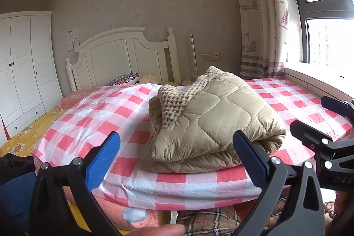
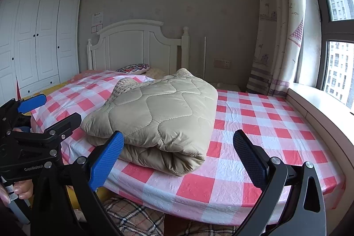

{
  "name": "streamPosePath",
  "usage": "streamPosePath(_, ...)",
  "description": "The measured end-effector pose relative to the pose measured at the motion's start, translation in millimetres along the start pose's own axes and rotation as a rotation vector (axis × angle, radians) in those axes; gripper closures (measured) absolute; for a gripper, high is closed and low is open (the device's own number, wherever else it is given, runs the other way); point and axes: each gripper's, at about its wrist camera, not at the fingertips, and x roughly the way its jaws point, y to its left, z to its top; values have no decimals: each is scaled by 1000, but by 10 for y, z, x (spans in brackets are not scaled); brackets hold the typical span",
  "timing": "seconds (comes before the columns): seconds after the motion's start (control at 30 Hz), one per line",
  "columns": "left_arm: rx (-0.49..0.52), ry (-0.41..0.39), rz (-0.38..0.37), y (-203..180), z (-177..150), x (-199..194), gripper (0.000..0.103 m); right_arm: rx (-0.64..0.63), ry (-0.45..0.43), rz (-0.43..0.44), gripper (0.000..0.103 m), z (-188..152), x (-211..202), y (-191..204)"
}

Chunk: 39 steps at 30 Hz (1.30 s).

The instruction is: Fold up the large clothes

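Folded into a thick bundle already: the quilted tan jacket [image 1: 212,118], lying near the near edge of the checked sheet [image 1: 110,107] on the bed, knit collar [image 1: 177,96] poking out at the far left of the pile. Looks like the fold itself is done or nearly so, with the current step a pull-back or a pause before a final tidy.

Left gripper [image 1: 177,156] held off the near edge, jaws wide apart, nothing between them, just short of the bundle's near side. Right gripper [image 2: 177,160] likewise spread wide and empty, in front of the bundle's near right corner. Neither touching cloth, as far as the fisheye allows; the left one's right finger overlaps the jacket in the picture, so contact there cannot be ruled out.

Top layer sits askew over the lower ones, and the near right corner bulges. Next move, if any: either squaring that corner with both jaws closing on the top layer's edges, or one more fold across, far half over near. Calls for a deep bite, since puffy quilted fabric slips and springs back. Otherwise, likely finished.

Beyond: headboard [image 2: 141,45], wardrobe [image 2: 37,41], curtain [image 2: 278,25] by the window.
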Motion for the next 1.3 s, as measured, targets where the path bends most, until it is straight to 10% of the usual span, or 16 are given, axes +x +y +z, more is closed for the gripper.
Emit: streamPosePath(1.3, -19, -23, 20, -11, 12, -92, 2, -10, -10, 7, 6, 8, -28, 28)
